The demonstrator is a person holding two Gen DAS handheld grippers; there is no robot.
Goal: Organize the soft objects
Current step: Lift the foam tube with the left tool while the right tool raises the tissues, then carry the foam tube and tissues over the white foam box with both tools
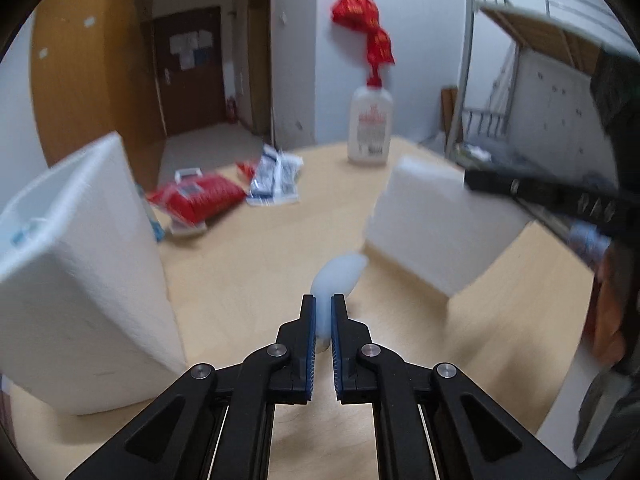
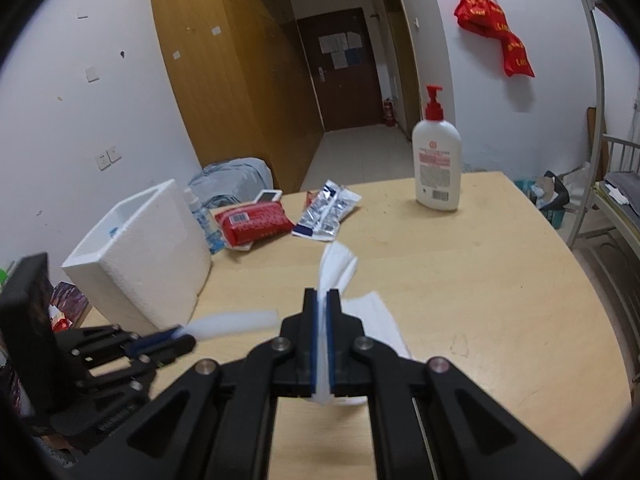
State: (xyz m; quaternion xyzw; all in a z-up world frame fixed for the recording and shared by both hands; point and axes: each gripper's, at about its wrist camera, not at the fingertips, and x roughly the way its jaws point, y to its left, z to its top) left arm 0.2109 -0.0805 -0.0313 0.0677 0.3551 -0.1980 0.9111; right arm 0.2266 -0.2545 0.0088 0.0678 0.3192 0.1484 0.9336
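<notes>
While both tools hang over the pale wooden desk [image 2: 500,280], each has something soft and white pinched between its blue pads. From the left wrist view, the left hand-held gripper [image 1: 323,312] is clamped on a small white foam piece [image 1: 340,276] that sticks out past its fingertips, raised off the desk surface; the right wrist view shows the same left hand-held gripper [image 2: 180,338] low at the left with that foam strip [image 2: 236,322] jutting out sideways. The right hand-held gripper [image 2: 322,300] has its jaws pressed tight on a thin white foam sheet [image 2: 338,266] that stands up above the tips and hangs out below them — in the left wrist view this sheet [image 1: 436,224] appears as a broad white slab tilted above the desk, held at its upper right corner by the black fingers [image 1: 520,190]. A white foam box [image 2: 140,256] stands open-topped at the left side of the desk, near the left tool but apart from it. Farther back lie a red packet [image 2: 254,222] and, just beside it, a silver-and-blue sachet pack [image 2: 328,210]; a white pump bottle [image 2: 437,160] with a red top stands upright toward the far edge.
</notes>
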